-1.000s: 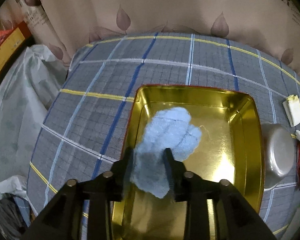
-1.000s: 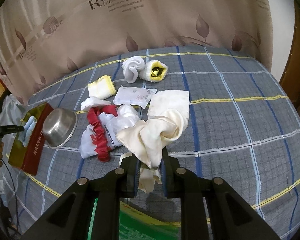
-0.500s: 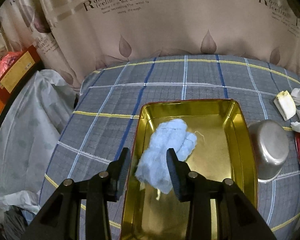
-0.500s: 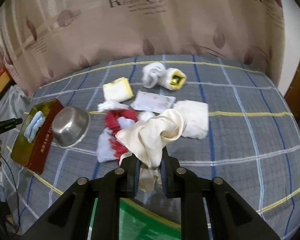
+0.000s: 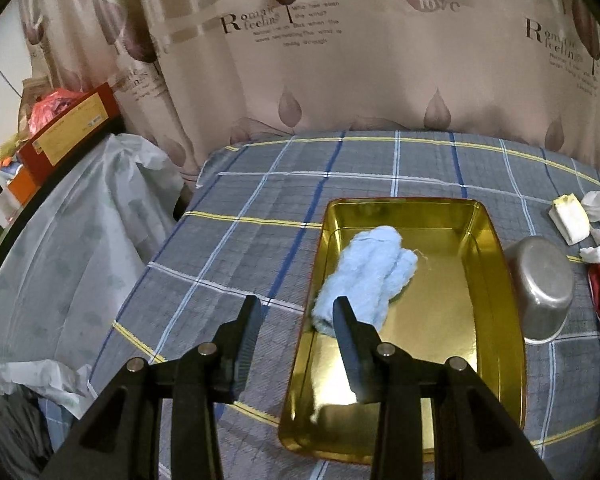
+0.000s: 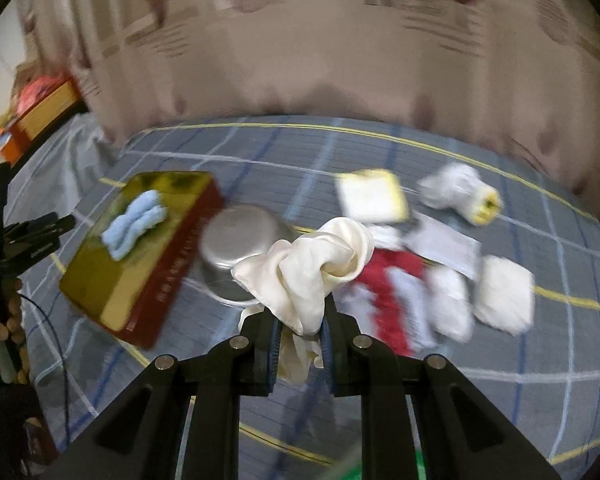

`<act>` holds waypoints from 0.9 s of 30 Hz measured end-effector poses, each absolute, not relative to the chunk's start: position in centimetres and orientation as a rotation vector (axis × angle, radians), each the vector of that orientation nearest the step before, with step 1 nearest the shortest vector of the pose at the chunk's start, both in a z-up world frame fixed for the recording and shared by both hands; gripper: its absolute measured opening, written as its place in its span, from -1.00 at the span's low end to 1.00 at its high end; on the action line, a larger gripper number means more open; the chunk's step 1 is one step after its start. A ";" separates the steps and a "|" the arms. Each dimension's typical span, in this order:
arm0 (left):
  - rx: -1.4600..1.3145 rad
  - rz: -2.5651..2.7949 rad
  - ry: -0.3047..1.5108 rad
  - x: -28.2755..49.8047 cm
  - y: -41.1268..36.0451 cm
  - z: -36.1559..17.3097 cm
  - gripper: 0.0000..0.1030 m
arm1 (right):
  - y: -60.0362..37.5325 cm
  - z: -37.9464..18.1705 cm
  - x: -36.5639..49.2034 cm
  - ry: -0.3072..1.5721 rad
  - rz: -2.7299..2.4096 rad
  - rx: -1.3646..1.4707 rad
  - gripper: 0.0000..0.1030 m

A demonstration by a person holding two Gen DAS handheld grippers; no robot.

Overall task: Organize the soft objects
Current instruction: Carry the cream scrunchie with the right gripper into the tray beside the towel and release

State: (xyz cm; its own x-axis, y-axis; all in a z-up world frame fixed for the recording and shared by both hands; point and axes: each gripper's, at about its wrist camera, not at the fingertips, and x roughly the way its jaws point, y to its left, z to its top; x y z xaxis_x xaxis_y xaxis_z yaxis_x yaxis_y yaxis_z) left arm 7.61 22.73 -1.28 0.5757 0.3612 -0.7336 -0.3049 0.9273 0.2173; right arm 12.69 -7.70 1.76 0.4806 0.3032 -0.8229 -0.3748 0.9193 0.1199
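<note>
Sorting underway: one soft item binned, one in transit.

Your gold tin [image 5: 496, 320] on the checked bedcover [image 5: 260, 208] holds the blue cloth [image 5: 370, 270]; your right hand-held gripper [image 6: 300, 336] clamps the cream cloth [image 6: 312, 268], the left hand-held gripper [image 5: 296, 320] gapes empty; rolled socks [image 6: 460, 192] and others wait.

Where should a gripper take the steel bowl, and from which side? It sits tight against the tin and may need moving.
Judging from its pose, take the steel bowl by its rim. It lies tilted beside the gold tin, so its rounded, smooth body offers the fingers little to pinch. Come from above on the side away from the tin, where the plaid cloth is bare, one finger inside and one outside.
</note>
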 end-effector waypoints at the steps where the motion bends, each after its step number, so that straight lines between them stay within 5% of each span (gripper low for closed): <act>1: 0.065 0.395 0.871 7.4 22.9 -1.3 -0.26 | -6.6 1.7 12.8 0.985 0.432 -0.092 -0.67; 27: -0.071 0.415 0.850 6.6 26.3 -1.3 -0.26 | 14.8 -5.0 19.0 1.066 0.649 -0.284 -0.66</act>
State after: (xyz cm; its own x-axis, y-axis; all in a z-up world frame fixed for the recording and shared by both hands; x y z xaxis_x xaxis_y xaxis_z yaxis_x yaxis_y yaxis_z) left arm 6.57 26.28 -1.28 0.5853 0.3272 -0.7419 -0.3832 0.9179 0.1025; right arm 19.01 14.82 -4.96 0.3222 0.3539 -0.8780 -0.6176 0.7815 0.0884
